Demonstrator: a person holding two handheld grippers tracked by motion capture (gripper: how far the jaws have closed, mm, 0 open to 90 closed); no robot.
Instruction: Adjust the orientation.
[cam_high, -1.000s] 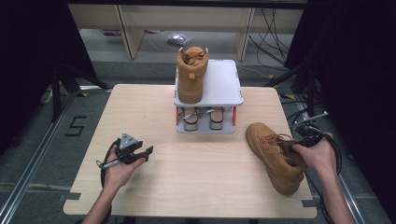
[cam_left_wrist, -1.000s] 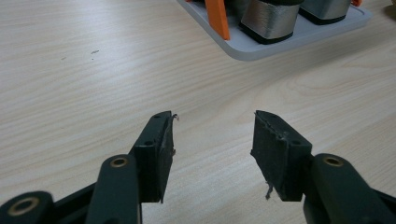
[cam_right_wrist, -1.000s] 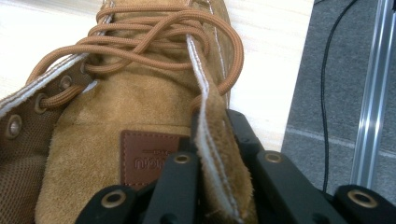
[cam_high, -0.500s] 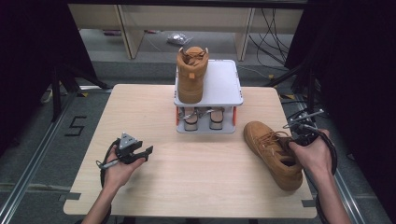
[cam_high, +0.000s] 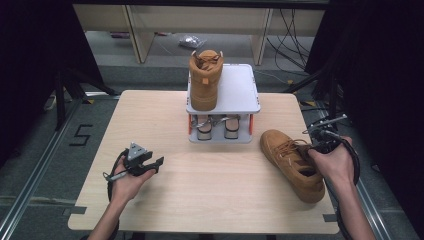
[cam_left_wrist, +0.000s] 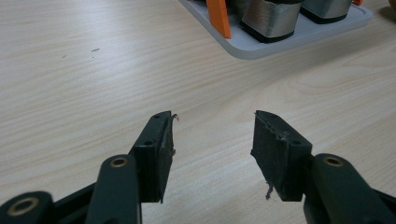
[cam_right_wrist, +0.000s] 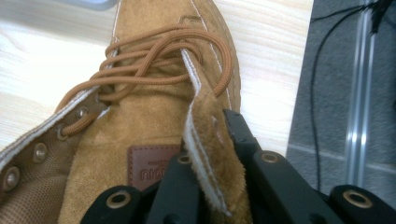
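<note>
A tan suede boot (cam_high: 292, 162) lies on the table at the right, toe pointing toward the rack. My right gripper (cam_high: 316, 148) is shut on the boot's upper edge (cam_right_wrist: 205, 140) beside the laces; the flap sits pinched between its two black jaws. A second tan boot (cam_high: 205, 80) stands upright on the grey two-level rack (cam_high: 240, 92) at the table's back middle. At the front left my left gripper (cam_high: 152, 165) rests low over the bare wood, open, with nothing between its fingers (cam_left_wrist: 156, 149).
Two silver cylinders (cam_high: 215, 127) stand on the rack's lower level between orange posts. The wooden table (cam_high: 200, 195) ends close to the right of the lying boot, with cables and a metal rail (cam_right_wrist: 359, 107) on the floor beyond. Shelving stands behind the table.
The right gripper has dragged the lying boot toward the rack and turned it a little. The left gripper has stayed put.
</note>
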